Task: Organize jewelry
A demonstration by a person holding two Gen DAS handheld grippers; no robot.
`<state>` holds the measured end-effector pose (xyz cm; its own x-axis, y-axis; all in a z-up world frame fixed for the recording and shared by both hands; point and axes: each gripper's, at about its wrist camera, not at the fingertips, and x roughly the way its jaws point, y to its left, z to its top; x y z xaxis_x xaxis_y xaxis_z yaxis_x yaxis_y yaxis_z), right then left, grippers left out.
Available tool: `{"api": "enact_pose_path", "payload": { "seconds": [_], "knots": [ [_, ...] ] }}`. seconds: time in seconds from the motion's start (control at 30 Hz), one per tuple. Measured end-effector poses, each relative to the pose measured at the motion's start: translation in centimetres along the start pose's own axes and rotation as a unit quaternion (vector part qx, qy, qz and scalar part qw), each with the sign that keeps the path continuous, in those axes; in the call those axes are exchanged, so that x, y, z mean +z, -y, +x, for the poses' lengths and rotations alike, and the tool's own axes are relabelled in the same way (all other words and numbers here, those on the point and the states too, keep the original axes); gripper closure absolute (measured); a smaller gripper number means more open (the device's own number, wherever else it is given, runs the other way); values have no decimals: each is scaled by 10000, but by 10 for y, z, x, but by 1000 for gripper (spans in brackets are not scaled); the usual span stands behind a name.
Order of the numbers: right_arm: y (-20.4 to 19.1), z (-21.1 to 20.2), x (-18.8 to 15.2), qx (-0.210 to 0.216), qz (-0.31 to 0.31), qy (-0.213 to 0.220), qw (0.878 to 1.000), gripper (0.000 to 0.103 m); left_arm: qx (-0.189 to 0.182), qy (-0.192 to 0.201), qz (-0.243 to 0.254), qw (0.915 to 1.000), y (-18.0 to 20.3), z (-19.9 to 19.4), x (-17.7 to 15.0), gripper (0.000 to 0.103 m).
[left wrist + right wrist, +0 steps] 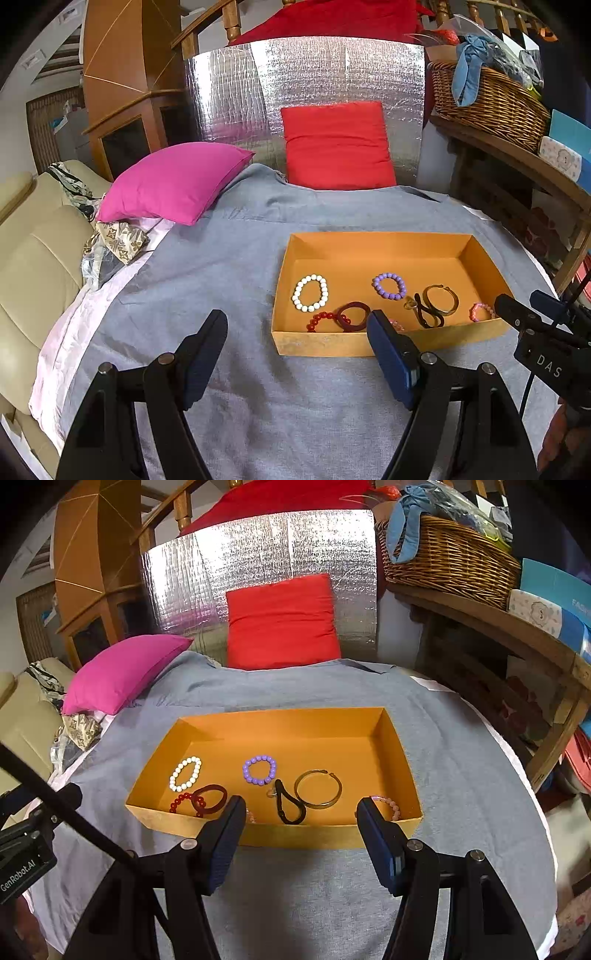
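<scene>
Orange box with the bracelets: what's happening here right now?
A person holds a tool in each hand over a grey cloth. Both the left tool and the right tool are open, empty and poised just short of the orange box. Inside lie a white bead bracelet, a purple bead bracelet, a red bead bracelet, a dark red hair tie, a black hair tie, a gold bangle and a pink bead bracelet. Nothing is being gripped.
</scene>
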<state>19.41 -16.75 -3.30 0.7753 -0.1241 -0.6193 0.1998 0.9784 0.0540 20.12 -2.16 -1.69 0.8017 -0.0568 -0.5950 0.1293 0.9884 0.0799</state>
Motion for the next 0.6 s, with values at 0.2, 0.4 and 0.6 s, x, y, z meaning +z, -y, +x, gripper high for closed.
{"api": "enact_pose_path", "payload": {
  "seconds": [0.2,0.4,0.6],
  "knots": [
    [0,0,0,0,8,-9,10000,37,6,-15,-4,10000,1,1,0,25],
    [1,0,0,-7,25,-5,10000,37,-4,-20,-24,10000,0,1,0,25],
    [3,1,1,-18,54,-11,10000,37,4,-15,-24,10000,2,0,1,25]
  ]
}}
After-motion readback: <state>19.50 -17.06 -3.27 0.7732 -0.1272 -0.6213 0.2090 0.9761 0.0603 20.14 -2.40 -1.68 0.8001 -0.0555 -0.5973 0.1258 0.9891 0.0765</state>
